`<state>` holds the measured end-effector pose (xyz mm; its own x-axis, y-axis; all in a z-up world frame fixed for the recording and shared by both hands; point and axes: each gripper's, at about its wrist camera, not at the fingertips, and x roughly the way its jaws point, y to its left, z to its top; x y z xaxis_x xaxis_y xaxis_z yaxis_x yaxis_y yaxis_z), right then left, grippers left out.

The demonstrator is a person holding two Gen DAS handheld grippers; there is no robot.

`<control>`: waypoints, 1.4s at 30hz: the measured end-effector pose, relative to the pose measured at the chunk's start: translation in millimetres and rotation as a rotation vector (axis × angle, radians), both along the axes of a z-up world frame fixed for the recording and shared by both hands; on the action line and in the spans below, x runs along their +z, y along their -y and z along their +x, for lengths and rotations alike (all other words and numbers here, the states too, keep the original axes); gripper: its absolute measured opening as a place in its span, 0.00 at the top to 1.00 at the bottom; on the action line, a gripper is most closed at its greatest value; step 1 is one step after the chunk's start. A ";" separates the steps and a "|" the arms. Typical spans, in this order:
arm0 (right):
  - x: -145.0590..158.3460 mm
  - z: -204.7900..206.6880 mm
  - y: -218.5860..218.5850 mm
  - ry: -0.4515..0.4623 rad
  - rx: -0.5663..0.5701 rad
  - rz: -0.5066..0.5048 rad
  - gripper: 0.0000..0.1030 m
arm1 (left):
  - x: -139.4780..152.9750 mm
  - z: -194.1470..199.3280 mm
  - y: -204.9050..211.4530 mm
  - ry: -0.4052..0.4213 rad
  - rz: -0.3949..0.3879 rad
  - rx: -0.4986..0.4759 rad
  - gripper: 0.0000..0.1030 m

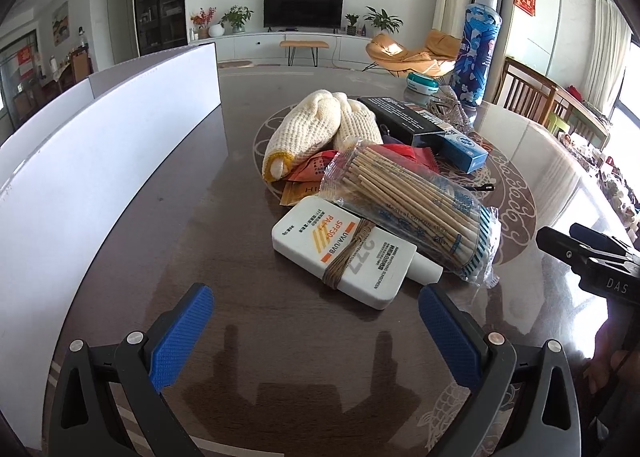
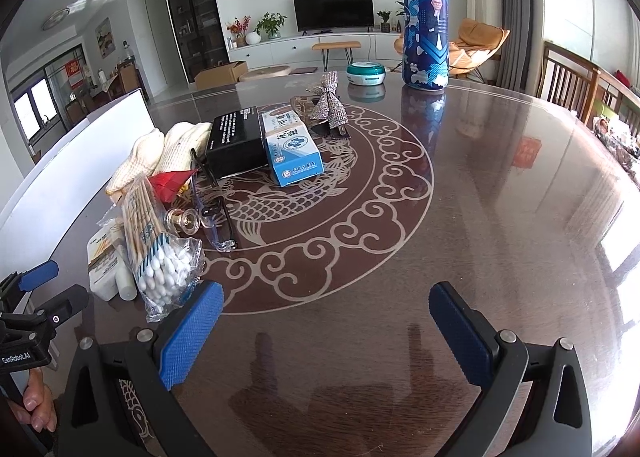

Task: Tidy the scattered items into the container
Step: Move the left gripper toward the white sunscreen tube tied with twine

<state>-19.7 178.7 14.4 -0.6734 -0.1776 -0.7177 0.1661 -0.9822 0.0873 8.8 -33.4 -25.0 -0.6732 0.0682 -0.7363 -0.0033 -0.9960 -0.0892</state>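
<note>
Left gripper [image 1: 316, 321] spread wide, empty, low in the frame above the dark table [image 1: 248, 337]. Just beyond it, centre frame: one white sunscreen bottle [image 1: 344, 253] bound with twine, one bag of cotton swabs [image 1: 416, 209] leaning on it. Farther up: two knit gloves [image 1: 320, 125], one black box [image 1: 404, 117], one blue box [image 1: 464, 153]. White container [image 1: 100, 161] along the left edge. Right gripper [image 2: 326, 325] likewise spread and empty, swabs just upper left of its left finger. At top, one tall blue bottle [image 2: 425, 21], one round teal tin [image 2: 366, 74].
</note>
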 end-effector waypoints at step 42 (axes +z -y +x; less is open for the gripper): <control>-3.5 -3.4 -0.2 0.027 -0.003 -0.015 0.00 | -15.4 -12.2 3.4 0.100 -0.028 0.091 0.00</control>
